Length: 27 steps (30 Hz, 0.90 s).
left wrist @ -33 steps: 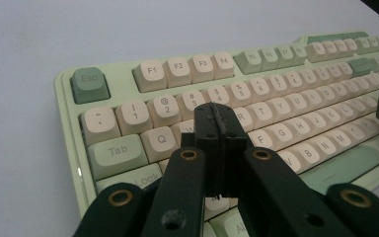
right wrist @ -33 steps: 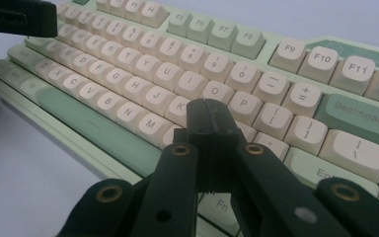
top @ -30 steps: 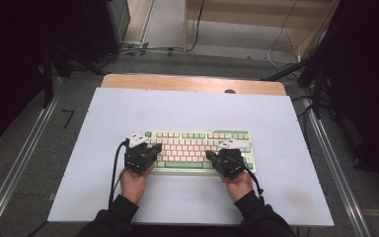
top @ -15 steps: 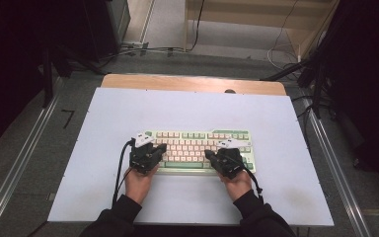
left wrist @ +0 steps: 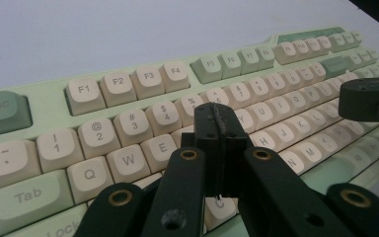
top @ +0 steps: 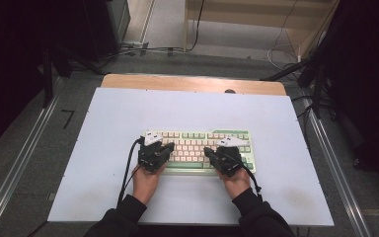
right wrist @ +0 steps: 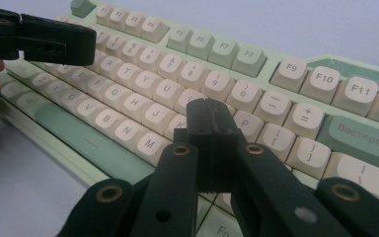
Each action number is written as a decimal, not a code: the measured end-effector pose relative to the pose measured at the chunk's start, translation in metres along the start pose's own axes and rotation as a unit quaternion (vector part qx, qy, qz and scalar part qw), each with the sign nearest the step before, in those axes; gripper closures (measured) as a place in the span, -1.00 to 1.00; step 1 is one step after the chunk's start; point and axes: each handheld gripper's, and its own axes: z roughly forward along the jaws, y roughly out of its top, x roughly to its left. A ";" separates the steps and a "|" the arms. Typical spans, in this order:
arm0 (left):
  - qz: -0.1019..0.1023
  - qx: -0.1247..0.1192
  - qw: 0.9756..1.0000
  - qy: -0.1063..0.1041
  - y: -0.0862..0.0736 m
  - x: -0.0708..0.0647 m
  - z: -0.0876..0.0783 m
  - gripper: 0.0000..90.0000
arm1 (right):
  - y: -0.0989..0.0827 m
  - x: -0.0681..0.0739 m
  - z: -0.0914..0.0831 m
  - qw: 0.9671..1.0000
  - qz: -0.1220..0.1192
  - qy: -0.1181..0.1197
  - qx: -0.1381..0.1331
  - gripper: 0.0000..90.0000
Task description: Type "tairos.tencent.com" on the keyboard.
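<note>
On keyboard keycaps: Esc, Tab, Backspace

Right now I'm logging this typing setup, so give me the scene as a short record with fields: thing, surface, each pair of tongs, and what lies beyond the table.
thing: green and cream keyboard, lying flat, long side toward the person
surface: white table, wooden strip along its far edge
left tongs: shut, nothing between them, over the left letter keys
right tongs: shut, nothing between them, over the right letter keys
hands: left hand and right hand come in from the near edge
beyond the table: grey floor with cables
</note>
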 end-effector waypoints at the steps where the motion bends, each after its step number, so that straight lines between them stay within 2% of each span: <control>1: -0.001 0.000 1.000 0.000 0.000 -0.001 0.001 1.00 | 0.001 0.000 0.000 1.000 0.000 -0.001 0.000 0.95; 13: 0.004 0.003 1.000 -0.007 0.005 -0.007 0.010 1.00 | 0.005 0.000 0.002 1.000 0.005 -0.003 -0.007 0.95; 27: 0.013 0.010 1.000 -0.004 0.005 -0.010 0.018 1.00 | 0.007 0.000 0.002 1.000 0.005 -0.002 -0.010 0.95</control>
